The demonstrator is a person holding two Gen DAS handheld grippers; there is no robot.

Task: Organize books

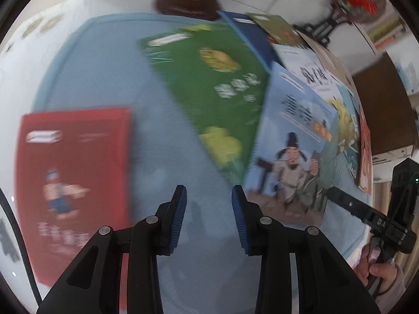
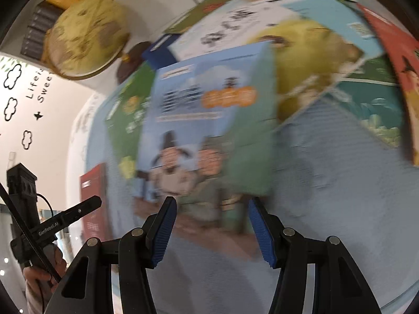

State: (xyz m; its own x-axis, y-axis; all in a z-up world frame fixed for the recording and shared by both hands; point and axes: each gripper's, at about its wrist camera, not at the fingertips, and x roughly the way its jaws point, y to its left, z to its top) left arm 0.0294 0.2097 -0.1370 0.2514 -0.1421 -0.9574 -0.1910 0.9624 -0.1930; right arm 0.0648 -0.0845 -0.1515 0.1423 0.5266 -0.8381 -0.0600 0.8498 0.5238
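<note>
Several picture books lie on a light blue mat. A red book lies alone at the left. A green book and a light blue book with cartoon figures overlap in a spread at the right, with more books behind them. My left gripper is open and empty above the bare mat between the red and green books. My right gripper is open and empty, just short of the light blue book. The green book and the red book show at its left. Both views are blurred.
A globe on a dark wooden base stands at the back of the table; it also shows in the right wrist view. A white wall with cloud stickers is at the left. The other hand-held gripper shows at each view's edge.
</note>
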